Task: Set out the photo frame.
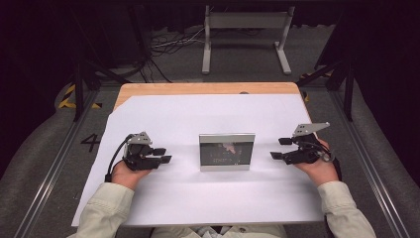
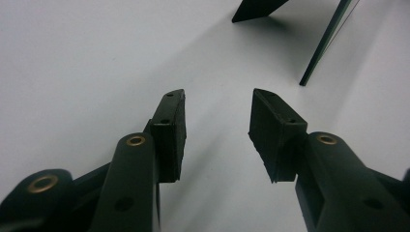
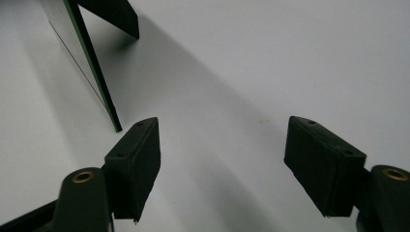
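Note:
A silver-framed picture frame (image 1: 227, 151) stands upright at the middle of the white sheet, its dark glass facing the person. My left gripper (image 1: 165, 155) rests to its left, open and empty, jaws pointing at the frame. My right gripper (image 1: 281, 148) sits to its right, also open and empty, jaws pointing inward. In the left gripper view the left gripper (image 2: 217, 128) sees the frame's thin edge (image 2: 326, 41) and its back stand (image 2: 256, 9) ahead. In the right gripper view the right gripper (image 3: 222, 164) sees the frame edge (image 3: 94, 72) and stand (image 3: 116, 17) at upper left.
The white sheet (image 1: 173, 119) covers most of a wooden table (image 1: 198, 88). Beyond the far edge stand a metal stand (image 1: 245, 29) and cables on the grey floor. Dark posts flank the table on both sides.

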The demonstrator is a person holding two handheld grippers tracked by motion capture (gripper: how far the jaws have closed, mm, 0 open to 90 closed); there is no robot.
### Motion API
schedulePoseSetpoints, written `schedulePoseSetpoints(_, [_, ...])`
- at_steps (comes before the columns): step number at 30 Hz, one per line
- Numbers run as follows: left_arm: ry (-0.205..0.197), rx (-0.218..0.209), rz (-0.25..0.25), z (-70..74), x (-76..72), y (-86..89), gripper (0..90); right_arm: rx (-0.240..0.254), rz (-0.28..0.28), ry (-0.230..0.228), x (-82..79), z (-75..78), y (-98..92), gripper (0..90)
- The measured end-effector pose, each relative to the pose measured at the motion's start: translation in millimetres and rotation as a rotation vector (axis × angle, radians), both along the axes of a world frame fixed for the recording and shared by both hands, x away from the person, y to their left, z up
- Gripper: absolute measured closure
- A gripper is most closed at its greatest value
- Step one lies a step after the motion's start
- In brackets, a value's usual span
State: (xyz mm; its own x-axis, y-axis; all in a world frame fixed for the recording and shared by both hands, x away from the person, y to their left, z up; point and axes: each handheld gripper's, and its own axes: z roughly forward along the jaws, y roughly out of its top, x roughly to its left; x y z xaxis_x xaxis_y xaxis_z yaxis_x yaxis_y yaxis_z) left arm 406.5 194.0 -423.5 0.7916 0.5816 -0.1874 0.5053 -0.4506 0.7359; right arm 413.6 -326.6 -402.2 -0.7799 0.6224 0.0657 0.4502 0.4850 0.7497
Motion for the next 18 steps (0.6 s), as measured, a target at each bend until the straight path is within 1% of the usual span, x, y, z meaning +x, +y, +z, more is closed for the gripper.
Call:
schedulePoseSetpoints(2, [0.0,0.001,-0.005,-0.6,0.4,-0.3,56.1,-0.003,0.002,0.006,0.3,-1.6,0.9,29.1])
schedulePoseSetpoints(3, [0.006,0.003,-0.007,-1.6,0.2,-1.3,55.9,-0.01,0.008,0.016,1.4,-5.8,3.5,28.4])
schedulePoseSetpoints(5, [0.009,0.001,-0.006,-1.6,0.0,-1.4,55.9,-0.011,0.01,0.018,1.6,-7.0,4.4,28.1])
schedulePoseSetpoints(6, [0.011,-0.002,-0.008,-1.4,0.1,-1.4,55.8,-0.017,0.016,0.028,2.1,-10.0,7.0,27.6])
schedulePoseSetpoints(9, [0.014,-0.003,-0.01,-1.9,0.4,-1.2,55.5,-0.021,0.023,0.039,2.6,-11.9,8.7,27.5])
schedulePoseSetpoints(10, [0.011,0.003,-0.012,-2.1,0.9,-0.8,55.5,-0.021,0.029,0.051,3.0,-13.0,9.5,26.9])
schedulePoseSetpoints(11, [0.017,0.003,-0.011,-2.3,0.9,-0.8,55.5,-0.021,0.029,0.051,3.0,-13.0,9.5,26.9])
schedulePoseSetpoints(14, [0.025,0.002,-0.007,-3.2,1.2,-0.8,55.0,-0.022,0.043,0.077,3.0,-14.6,10.2,26.4])
schedulePoseSetpoints(18, [0.02,0.002,-0.003,-3.5,1.4,-0.5,54.6,-0.024,0.041,0.077,2.3,-15.1,10.5,26.2])
